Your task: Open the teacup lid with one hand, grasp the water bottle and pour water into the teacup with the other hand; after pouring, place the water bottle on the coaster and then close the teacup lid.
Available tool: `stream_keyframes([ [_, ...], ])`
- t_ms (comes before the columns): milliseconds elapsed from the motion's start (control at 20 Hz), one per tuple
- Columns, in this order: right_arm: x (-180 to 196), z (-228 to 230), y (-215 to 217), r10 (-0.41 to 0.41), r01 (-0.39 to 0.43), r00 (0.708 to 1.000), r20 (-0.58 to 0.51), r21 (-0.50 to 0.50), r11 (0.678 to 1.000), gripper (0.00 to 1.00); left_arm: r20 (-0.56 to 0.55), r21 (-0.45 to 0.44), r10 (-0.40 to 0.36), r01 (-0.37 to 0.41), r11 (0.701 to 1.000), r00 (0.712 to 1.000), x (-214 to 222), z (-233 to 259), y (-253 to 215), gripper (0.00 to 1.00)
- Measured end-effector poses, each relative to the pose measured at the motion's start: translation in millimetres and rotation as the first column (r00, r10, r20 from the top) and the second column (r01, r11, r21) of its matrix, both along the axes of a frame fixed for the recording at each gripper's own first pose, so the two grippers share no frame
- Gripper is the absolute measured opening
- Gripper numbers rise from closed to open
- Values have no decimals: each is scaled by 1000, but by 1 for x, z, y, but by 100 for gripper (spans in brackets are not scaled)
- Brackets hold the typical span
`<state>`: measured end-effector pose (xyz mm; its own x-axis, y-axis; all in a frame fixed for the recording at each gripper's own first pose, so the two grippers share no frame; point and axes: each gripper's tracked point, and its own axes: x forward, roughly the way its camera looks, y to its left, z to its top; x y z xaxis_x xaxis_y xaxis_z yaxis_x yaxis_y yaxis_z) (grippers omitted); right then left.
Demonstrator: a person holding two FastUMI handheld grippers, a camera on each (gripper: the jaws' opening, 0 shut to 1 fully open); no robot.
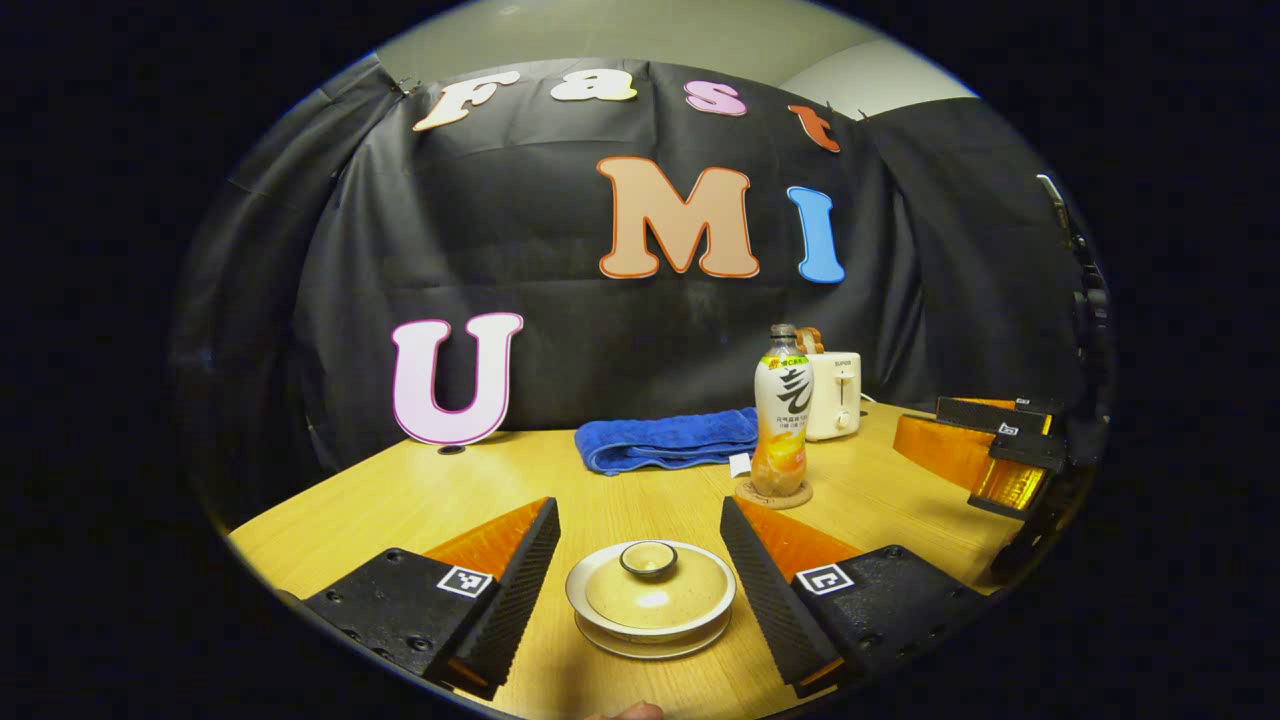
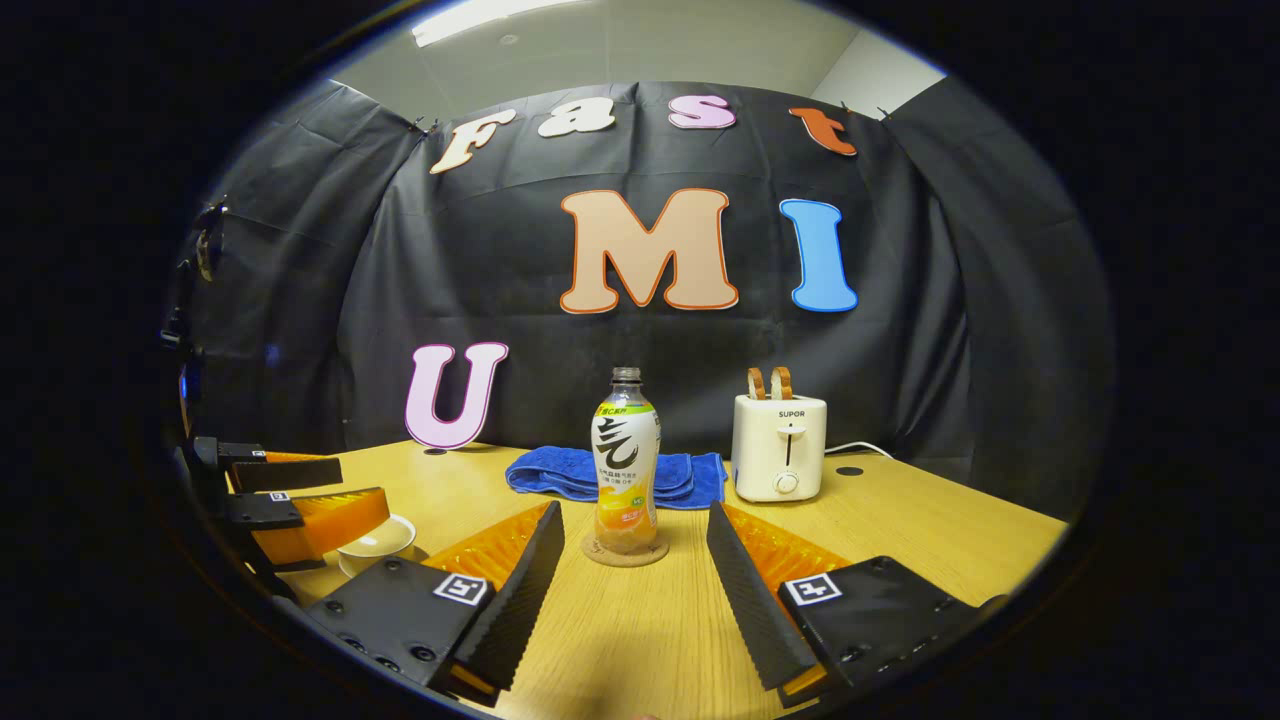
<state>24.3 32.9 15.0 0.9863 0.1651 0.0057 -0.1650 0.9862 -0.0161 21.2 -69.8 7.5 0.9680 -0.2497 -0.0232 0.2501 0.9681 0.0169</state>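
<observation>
A cream teacup [image 1: 650, 597] with its lid on sits on a saucer on the wooden table, down between the fingers of my open left gripper [image 1: 638, 510], which touches nothing. The water bottle [image 1: 782, 420] stands upright and uncapped on a round cork coaster [image 1: 773, 494] behind and to the right of the cup. In the right gripper view the bottle [image 2: 625, 465] stands on the coaster [image 2: 625, 553] straight ahead of my open right gripper [image 2: 634, 512], just beyond its fingertips. The left gripper [image 2: 360, 488] hangs at the left over the teacup [image 2: 378, 543].
A folded blue towel [image 1: 668, 440] lies behind the bottle. A white toaster [image 2: 780, 445] with two slices of bread stands at the back right. The right gripper [image 1: 925, 420] hovers open at the right edge of the left gripper view. Bare table [image 2: 930, 530] lies to the right.
</observation>
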Motion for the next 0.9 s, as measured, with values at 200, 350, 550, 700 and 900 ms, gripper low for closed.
stream_keyframes([
  [200, -17, -10, 3, 6, -6, 1000, -20, 2, 1000, 91, 25, -32, 55, -55, 998, 998, -12, 2, 6, 94],
  [350, -25, -15, 2, 0, 0, 1000, -30, 16, 1000, 93, 25, -42, 72, -71, 997, 997, -19, 1, 6, 94],
  [550, -33, -19, -1, -14, 15, 999, -35, 31, 999, 92, 22, -47, 78, -77, 996, 997, -26, -2, 6, 94],
  [700, -34, -23, -4, -23, 25, 999, -43, 33, 999, 93, 29, -44, 78, -76, 996, 997, -29, 1, 5, 95],
  [900, -35, -21, -7, -45, 46, 999, -30, 36, 998, 92, 20, -28, 76, -75, 997, 997, -28, -4, 3, 94],
])
